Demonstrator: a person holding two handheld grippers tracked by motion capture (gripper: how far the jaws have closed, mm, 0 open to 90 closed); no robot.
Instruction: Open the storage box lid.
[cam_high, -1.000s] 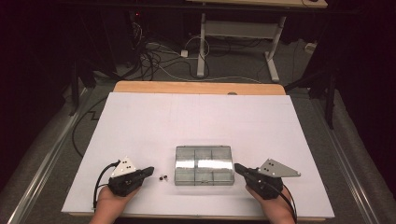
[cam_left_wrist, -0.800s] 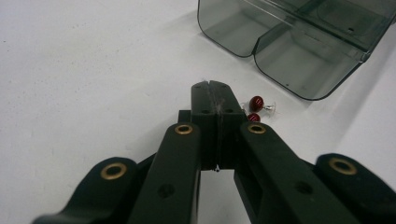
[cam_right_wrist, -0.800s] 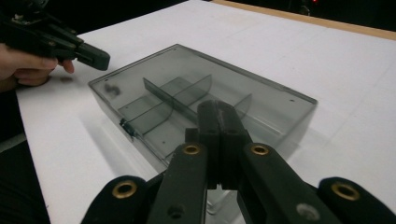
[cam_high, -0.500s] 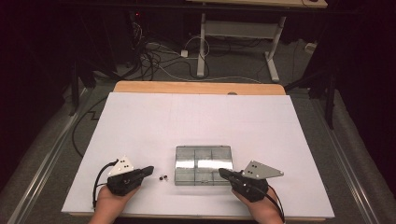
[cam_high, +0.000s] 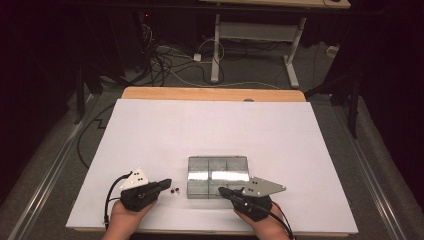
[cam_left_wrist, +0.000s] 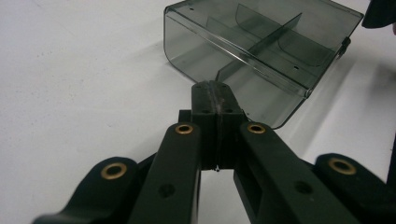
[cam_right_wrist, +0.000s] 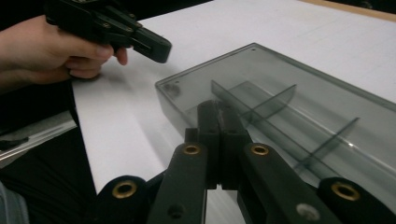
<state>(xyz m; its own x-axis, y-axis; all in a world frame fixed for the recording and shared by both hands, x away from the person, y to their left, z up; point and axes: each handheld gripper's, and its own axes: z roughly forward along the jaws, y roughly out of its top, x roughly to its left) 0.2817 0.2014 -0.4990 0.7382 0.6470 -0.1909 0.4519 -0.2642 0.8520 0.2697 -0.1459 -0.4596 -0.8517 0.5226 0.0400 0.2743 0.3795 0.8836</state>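
Bench: a wide white sheet-covered bench top (cam_high: 210, 130) with a bare wooden strip along its far edge is carrying everything; the work is sitting close to the near edge, within easy reach of the person's forearms.

Box: a smoky grey clear plastic compartment box with thin inner dividers (cam_high: 218, 177) is lying flat near the middle of the near edge, between the two hands. Its cells are looking empty, as far as the gripper views show, and no lid is visible, so it is probably placed there to be handled from both sides.

Right gripper: the black two-jaw right gripper with its grey three-cornered plate (cam_high: 223, 191) is reaching over the box's near right corner. Its jaws are pressing flat together with nothing between them, their tip poised above or on the near rim; contact cannot be told.

Left gripper: the black two-jaw left gripper (cam_high: 165, 184) is waiting just off the box's left side, pointing at it. Its jaws are likewise closed on nothing.

Small parts: two tiny dark pieces (cam_high: 174, 190) are lying on the sheet between the left gripper and the box; what they are cannot be told.
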